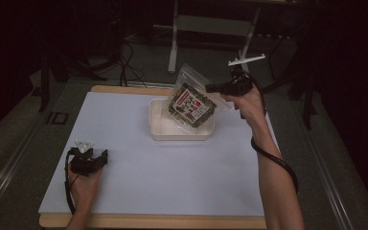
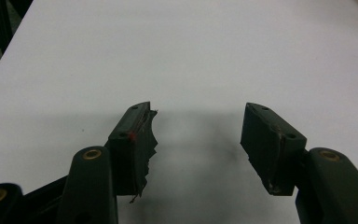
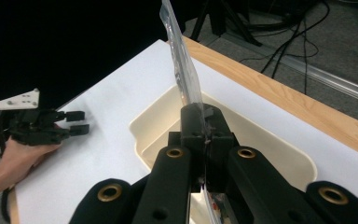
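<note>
High view shows a clear plastic packet (image 1: 191, 101) with a dark printed label, tilted above the cream tray (image 1: 159, 128) on the white counter (image 1: 172, 177), its edge pinched by the right gripper (image 1: 210, 88), while the left gripper (image 1: 103, 157) rests with jaws wide apart.

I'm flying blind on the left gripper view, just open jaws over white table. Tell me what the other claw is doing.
Observer: The right claw is shut on a clear snack packet.
Operator: Say where the packet is.
Observer: Held tilted above a cream tray, its lower end dipping inside.
Operator: Place the tray for me.
Observer: On the far middle of the white table, away from your left claw, which rests at the near left.
</note>
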`<state>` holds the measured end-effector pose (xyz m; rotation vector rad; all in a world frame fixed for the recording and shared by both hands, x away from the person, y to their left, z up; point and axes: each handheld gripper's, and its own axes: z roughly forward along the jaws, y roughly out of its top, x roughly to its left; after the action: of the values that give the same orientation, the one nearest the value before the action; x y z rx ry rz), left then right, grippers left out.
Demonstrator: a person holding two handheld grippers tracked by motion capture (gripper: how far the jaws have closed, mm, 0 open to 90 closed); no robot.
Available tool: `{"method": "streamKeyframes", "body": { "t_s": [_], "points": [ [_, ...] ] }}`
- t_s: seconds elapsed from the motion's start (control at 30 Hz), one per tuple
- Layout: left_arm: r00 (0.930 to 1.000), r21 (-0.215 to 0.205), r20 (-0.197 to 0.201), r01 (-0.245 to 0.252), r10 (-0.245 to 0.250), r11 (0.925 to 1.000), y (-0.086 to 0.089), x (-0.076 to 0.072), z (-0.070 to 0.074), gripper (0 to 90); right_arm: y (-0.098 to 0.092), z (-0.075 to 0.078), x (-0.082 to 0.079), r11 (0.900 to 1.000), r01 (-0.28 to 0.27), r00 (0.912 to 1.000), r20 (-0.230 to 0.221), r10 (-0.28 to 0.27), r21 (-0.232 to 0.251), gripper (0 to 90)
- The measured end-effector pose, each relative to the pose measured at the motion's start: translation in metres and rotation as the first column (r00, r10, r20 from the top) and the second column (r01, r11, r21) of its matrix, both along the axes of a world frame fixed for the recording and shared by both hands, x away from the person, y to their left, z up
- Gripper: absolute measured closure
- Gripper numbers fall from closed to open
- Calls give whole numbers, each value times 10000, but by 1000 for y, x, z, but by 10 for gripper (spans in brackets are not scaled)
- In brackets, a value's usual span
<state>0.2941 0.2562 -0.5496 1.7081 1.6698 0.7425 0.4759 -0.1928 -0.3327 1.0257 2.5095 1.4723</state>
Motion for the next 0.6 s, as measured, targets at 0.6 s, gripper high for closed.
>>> {"method": "streamKeyframes", "body": {
  "t_s": [0.6],
  "points": [
    [10000, 44, -29, 7, -7, 10000, 0, 0, 0, 435, 10, -7, -3, 9738, 1948, 9714, 1605, -1750, -1174, 892]
  ]
}}
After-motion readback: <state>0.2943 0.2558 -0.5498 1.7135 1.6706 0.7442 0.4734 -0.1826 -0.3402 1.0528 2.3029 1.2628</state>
